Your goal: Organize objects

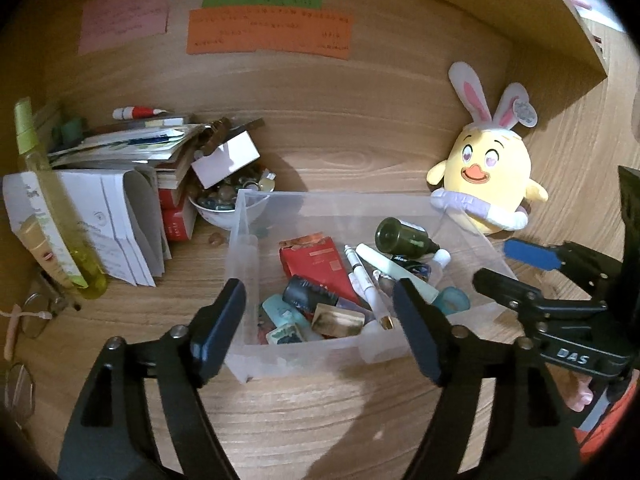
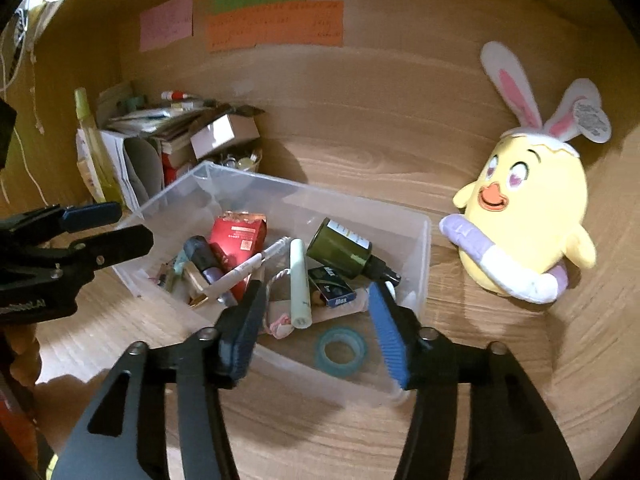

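Bin, clear plastic, is sitting on the desk just ahead of both hand-held grippers, already holding the small things: a red packet, a green bottle, a white pen, a pale tube and a tape roll. The left hand-held gripper is hanging spread over the bin's near wall, nothing between its pads. The right hand-held gripper is standing spread too, over the bin's near right corner, with the tape roll lying just below its tips and not pinched. Judging by that, a drop into the bin is finishing and both hands are free. Beyond the left gripper a paper pile and a bowl of oddments are waiting; right of the bin a plush chick is leaning on the back wall. The next move probably calls for choosing one loose thing outside the bin, reaching past the bin without knocking it, and closing squarely on it
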